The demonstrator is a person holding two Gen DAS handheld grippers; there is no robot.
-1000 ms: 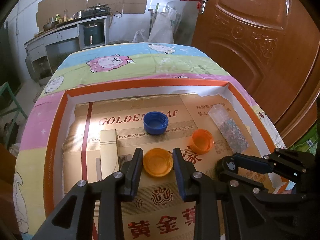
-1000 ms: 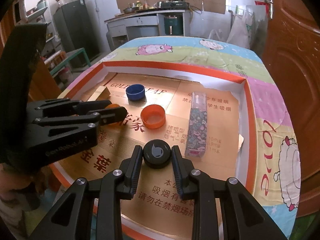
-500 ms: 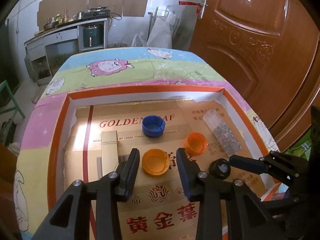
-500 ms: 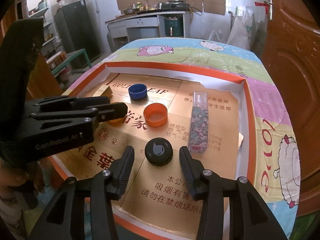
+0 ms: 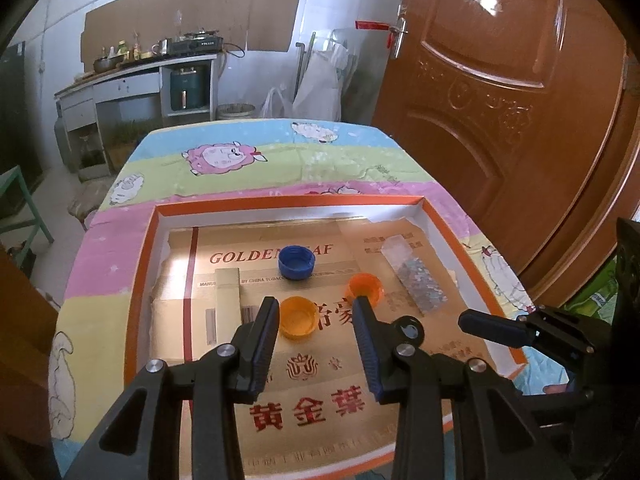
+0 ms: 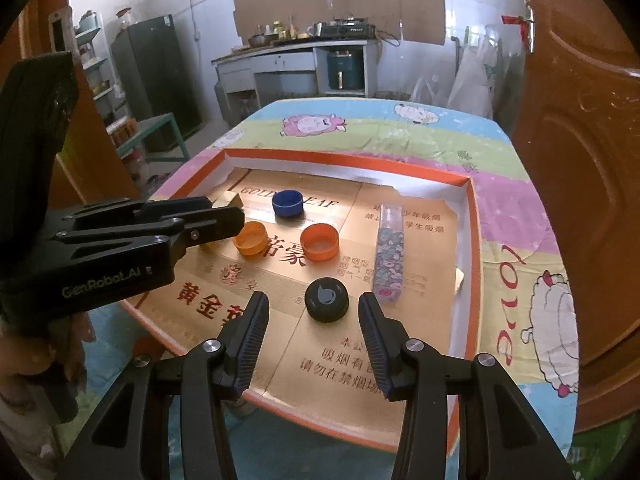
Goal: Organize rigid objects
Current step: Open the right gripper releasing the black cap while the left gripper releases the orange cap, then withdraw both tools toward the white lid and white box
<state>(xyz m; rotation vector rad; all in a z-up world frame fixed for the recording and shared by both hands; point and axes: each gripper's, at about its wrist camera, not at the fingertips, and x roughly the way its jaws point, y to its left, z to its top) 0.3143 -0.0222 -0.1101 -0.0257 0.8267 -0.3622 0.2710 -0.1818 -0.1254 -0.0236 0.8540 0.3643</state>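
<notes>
Now both tongs are released. The left tongs (image 5: 314, 312) have just been opening, with the amber cap (image 5: 297, 317) lying free between them in the orange-rimmed tray (image 5: 142, 264). The right tongs (image 6: 314, 312) have likewise just opened around the black cap (image 6: 326, 299), not touching it.

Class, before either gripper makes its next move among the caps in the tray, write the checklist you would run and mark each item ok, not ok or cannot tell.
1. Left gripper jaws clear of the light orange cap: ok, gaps on both sides.
2. Right gripper jaws clear of the black cap: ok.
3. Both released caps resting flat on the tray floor: ok.
4. Blue cap and dark orange cap apart from the others: ok.
5. Patterned box lying inside the tray: ok.
6. Where each cap finally belongs: cannot tell.
</notes>
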